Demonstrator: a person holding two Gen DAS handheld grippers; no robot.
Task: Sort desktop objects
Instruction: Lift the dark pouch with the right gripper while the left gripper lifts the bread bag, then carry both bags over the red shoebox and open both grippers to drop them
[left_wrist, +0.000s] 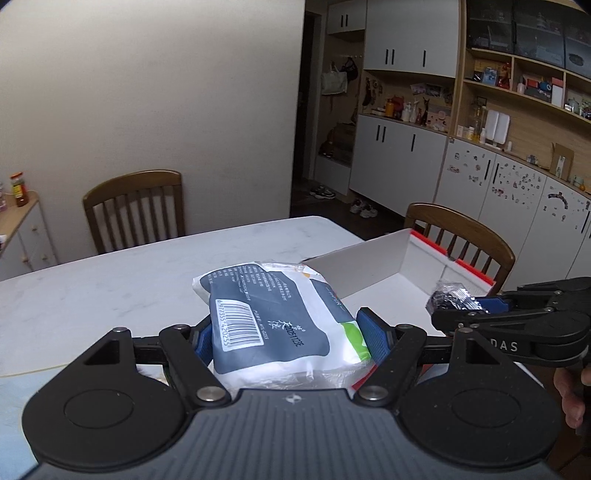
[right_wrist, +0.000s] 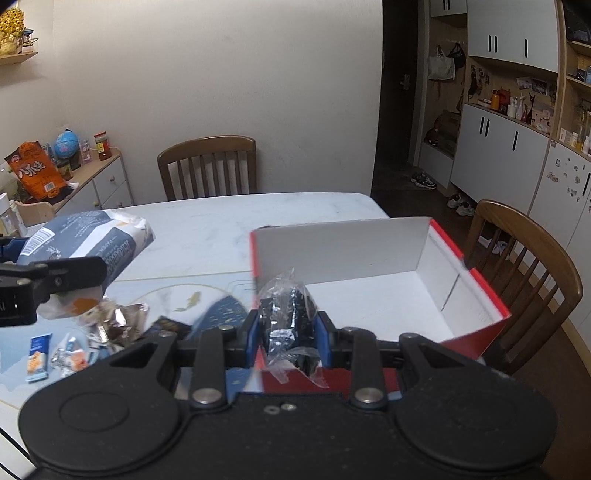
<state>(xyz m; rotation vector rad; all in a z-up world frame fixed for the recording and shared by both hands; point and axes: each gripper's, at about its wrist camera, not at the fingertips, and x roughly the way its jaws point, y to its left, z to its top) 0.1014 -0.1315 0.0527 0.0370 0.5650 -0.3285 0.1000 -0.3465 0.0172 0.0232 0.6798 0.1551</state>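
Observation:
My left gripper (left_wrist: 286, 338) is shut on a white and grey-blue tissue pack (left_wrist: 273, 321) with a barcode, held above the white table (left_wrist: 110, 280). The pack also shows in the right wrist view (right_wrist: 88, 240). My right gripper (right_wrist: 287, 332) is shut on a small dark snack in clear wrapping (right_wrist: 291, 317), held at the near left corner of an open red box with a white inside (right_wrist: 369, 295). The right gripper also shows in the left wrist view (left_wrist: 476, 304) with the snack (left_wrist: 448, 295) over the box (left_wrist: 369, 269).
Several small wrapped snacks (right_wrist: 74, 350) lie on a blue patterned mat (right_wrist: 207, 314) at the left. Wooden chairs stand at the far side (right_wrist: 208, 168) and right side (right_wrist: 528, 273) of the table. A side cabinet (right_wrist: 92, 184) with jars stands left.

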